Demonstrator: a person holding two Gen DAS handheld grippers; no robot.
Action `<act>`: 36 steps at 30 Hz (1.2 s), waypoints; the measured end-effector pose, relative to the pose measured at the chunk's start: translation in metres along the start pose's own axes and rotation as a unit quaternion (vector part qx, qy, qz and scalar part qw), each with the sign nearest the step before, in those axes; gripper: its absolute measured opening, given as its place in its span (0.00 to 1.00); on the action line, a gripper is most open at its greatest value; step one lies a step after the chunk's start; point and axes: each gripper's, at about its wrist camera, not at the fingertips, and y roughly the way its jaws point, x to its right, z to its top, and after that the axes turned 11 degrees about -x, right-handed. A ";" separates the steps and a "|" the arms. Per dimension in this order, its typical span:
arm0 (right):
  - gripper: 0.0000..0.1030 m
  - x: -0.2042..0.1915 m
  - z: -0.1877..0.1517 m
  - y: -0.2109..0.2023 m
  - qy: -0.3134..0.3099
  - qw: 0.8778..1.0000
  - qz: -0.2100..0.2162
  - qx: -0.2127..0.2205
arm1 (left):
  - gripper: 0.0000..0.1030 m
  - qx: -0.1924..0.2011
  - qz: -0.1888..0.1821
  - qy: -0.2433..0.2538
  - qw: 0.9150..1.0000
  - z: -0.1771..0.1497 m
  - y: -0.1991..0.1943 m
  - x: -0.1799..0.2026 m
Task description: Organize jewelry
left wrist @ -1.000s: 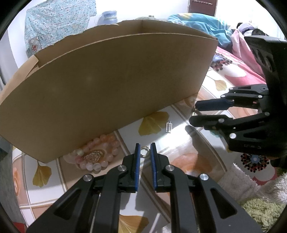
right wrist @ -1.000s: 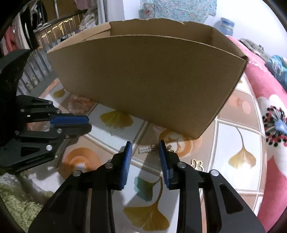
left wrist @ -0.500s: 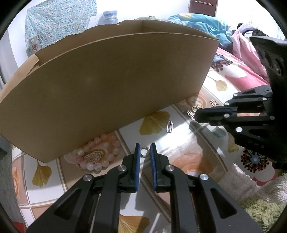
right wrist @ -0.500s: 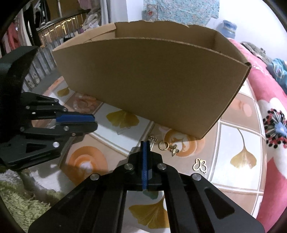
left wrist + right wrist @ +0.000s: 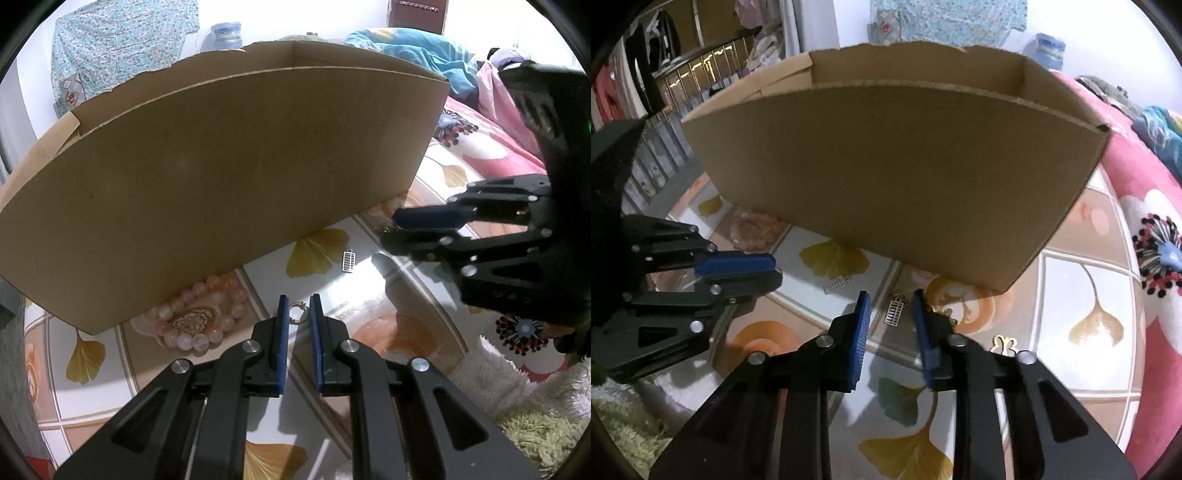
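while the right gripper (image 5: 891, 314) straddles, jaws apart, an abacus charm (image 5: 895, 312) before the cardboard box (image 5: 894, 162), closing comes next; left gripper (image 5: 297, 315) narrowly apart around a ring (image 5: 297, 314).

One cardboard box (image 5: 221, 177), one bead bracelet (image 5: 199, 317), two abacus charms (image 5: 896, 312), one ring (image 5: 296, 313).

I'm over a glossy tabletop (image 5: 1067, 306) printed with yellow ginkgo leaves, glare bouncing off it. A white wall (image 5: 258, 18) ahead carries a blue floral cloth (image 5: 122, 44); pink flowered bedding (image 5: 1145, 206) lies right, a fluffy rug (image 5: 517, 398) below.
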 end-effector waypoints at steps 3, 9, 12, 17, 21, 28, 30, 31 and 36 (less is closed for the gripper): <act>0.05 -0.007 0.002 0.002 -0.016 1.000 -0.026 0.002 | 0.10 0.000 0.000 0.000 1.000 0.000 0.000 0.000; 0.00 -0.004 -0.001 -0.006 -0.014 1.000 -0.022 0.007 | 0.10 0.001 0.000 0.000 1.000 0.000 0.000 0.000; 0.00 -0.002 -0.005 -0.014 -0.012 1.000 -0.015 0.015 | 0.10 0.001 0.000 0.000 1.000 0.000 0.000 0.000; 0.00 0.004 -0.012 -0.031 -0.010 1.000 -0.006 0.025 | 0.10 0.002 0.000 0.000 1.000 0.000 -0.001 0.000; 0.04 0.006 -0.009 -0.025 -0.003 1.000 0.008 0.012 | 0.10 0.002 -0.001 0.000 1.000 -0.001 -0.001 -0.001; 0.23 -0.003 -0.005 -0.009 -0.008 1.000 0.008 -0.004 | 0.10 0.003 -0.001 0.000 1.000 -0.001 -0.001 -0.001; 0.20 -0.002 -0.004 -0.002 -0.007 1.000 0.006 -0.010 | 0.10 0.003 -0.001 0.000 1.000 -0.001 -0.001 0.000; 0.19 -0.002 -0.003 -0.002 -0.008 1.000 0.004 -0.006 | 0.10 0.003 -0.001 0.000 1.000 -0.001 -0.001 -0.001; 0.13 -0.004 0.004 0.004 -0.021 1.000 -0.012 -0.003 | 0.10 0.003 -0.001 -0.001 1.000 -0.001 -0.001 -0.001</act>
